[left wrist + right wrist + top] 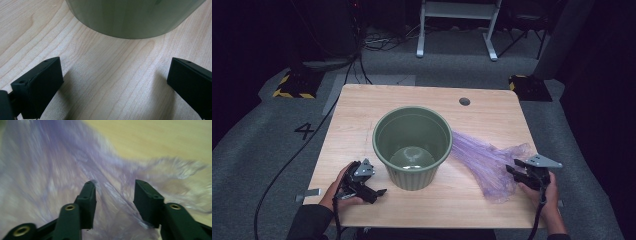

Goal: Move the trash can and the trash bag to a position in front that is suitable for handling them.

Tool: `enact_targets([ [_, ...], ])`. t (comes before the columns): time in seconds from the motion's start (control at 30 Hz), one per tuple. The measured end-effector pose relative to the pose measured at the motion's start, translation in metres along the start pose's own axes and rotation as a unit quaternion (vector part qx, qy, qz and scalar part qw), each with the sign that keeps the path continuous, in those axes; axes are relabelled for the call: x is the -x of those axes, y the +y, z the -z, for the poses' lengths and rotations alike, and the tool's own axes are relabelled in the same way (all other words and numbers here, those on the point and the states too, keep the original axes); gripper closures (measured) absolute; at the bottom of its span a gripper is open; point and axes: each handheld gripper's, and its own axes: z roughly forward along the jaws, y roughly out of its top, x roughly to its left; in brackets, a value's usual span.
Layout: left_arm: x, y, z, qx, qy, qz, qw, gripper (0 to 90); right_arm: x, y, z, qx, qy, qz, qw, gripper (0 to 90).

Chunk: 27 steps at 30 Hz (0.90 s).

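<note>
A: Free room? Bare light wooden tabletop (362, 107) along the far edge and both far corners, round cable hole (464, 101) there.
B: Centre's blocked by the tall green ribbed plastic bin (413, 145).
A: Near left?
B: Left gripper (115, 85) just beside the bin wall, bare wood between the jaws.
A: Right side?
B: Crumpled thin purple plastic bag (487, 162) sprawls from bin to right gripper (115, 195).
</note>
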Motion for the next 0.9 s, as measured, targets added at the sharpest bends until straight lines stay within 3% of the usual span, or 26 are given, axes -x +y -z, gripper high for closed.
enact_targets([
  [0.03,0.0,0.0,0.0,0.0,0.0,0.0,1.0,0.0,0.0,0.005,0.008,0.016,-0.009,0.002,0.9998,50.3],
  [0.13,0.0,0.0,0.0,0.0,0.001,0.001,1.0,0.0,-0.003,0.009,0.013,0.026,-0.004,0.002,0.9997,48.9],
  [0.23,0.0,0.0,0.0,-0.001,0.001,0.0,1.0,0.1,-0.016,0.01,0.021,0.033,0.025,0.008,0.9991,52.5],
  [0.3,0.0,0.0,0.0,0.0,0.001,0.0,1.0,0.1,-0.02,0.009,0.024,0.03,0.028,0.011,0.9991,52.6],
  [0.37,0.0,0.0,0.0,0.0,0.001,0.001,1.0,0.1,-0.035,0.006,0.034,0.027,0.045,0.027,0.9983,53.0],
  [0.43,0.0,0.0,0.0,0.0,0.001,0.001,1.0,0.1,-0.041,0.006,0.041,0.028,0.044,0.034,0.9981,52.3],
  [0.6,0.0,0.0,0.0,0.0,0.001,0.001,1.0,0.0,-0.041,0.012,0.056,0.056,0.034,0.018,0.9977,48.4],
  [0.7,0.0,0.0,0.0,0.0,0.0,0.001,1.0,0.0,-0.044,0.015,0.057,0.053,0.039,0.017,0.9977,44.9],
  [0.9,0.0,0.0,0.0,0.0,0.0,0.001,1.0,0.0,-0.058,0.014,0.049,0.038,0.077,0.03,0.9959,39.9],
])
